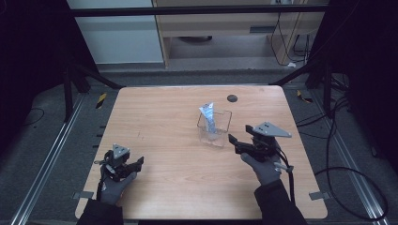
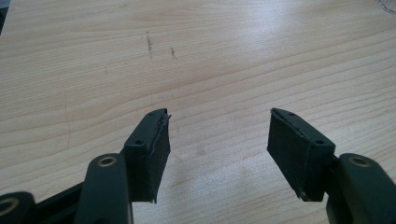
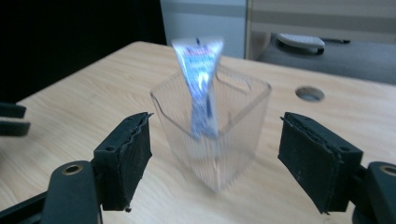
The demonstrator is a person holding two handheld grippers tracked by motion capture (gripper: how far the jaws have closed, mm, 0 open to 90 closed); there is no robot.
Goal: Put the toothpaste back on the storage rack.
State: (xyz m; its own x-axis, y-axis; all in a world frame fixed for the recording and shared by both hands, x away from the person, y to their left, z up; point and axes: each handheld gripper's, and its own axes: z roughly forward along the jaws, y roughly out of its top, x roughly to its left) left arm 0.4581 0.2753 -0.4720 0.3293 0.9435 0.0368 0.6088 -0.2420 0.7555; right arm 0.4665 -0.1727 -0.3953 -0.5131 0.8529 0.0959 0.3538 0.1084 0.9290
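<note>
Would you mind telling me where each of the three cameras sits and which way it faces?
High view: above the person's side, looking forward and down on the table; both gloved hands, left gripper and right gripper show.
Left gripper view: rides the left gripper, looking along its open jaws at bare tabletop.
Right gripper view: rides the right gripper, its open jaws facing the clear container holding a tube.
Shared: the high and right gripper views both show container and tube.

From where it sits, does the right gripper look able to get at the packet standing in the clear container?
Probably yes. The right gripper is open just short of the clear container, and the packet sticks up above the rim with nothing between them; it would likely need to come in from above.
</note>
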